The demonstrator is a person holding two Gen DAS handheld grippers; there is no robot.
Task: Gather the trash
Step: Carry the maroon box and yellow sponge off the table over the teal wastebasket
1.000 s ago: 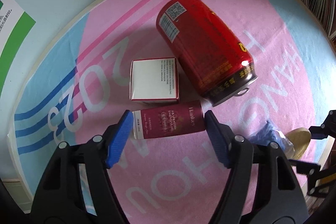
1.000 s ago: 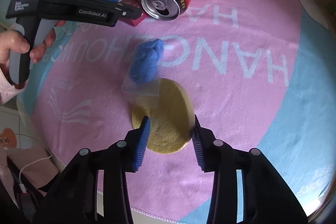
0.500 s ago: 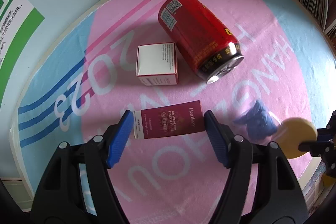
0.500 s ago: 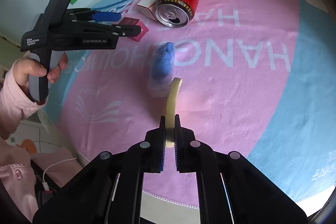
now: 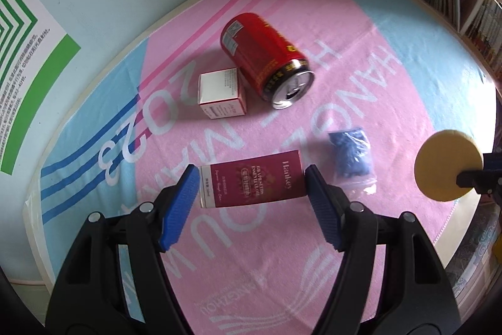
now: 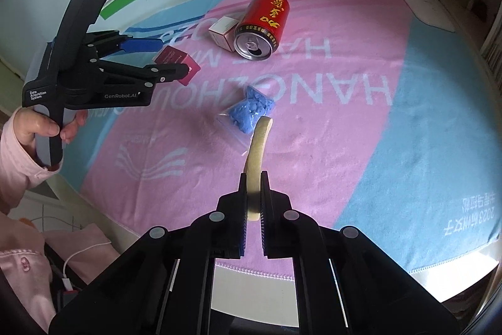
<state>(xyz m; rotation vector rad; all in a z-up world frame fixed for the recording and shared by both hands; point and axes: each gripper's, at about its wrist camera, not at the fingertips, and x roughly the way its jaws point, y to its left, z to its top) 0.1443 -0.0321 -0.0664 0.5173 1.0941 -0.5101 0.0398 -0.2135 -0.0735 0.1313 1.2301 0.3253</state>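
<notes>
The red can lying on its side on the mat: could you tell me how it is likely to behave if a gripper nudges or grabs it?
The red can lies on its side on the mat, so a sideways nudge would probably roll it. Its top looks opened, so it is likely empty and light. The glossy round wall may slip between the pads, and thin metal could dent under a hard squeeze.

- One red can is lying on its side on the pink and blue cloth.
- Two small boxes are showing: one white box and one dark red box.
- One clear bag of blue bits is lying there.
- One round yellow sponge is showing.
- Two tongs are showing: left tongs and right tongs.
</notes>
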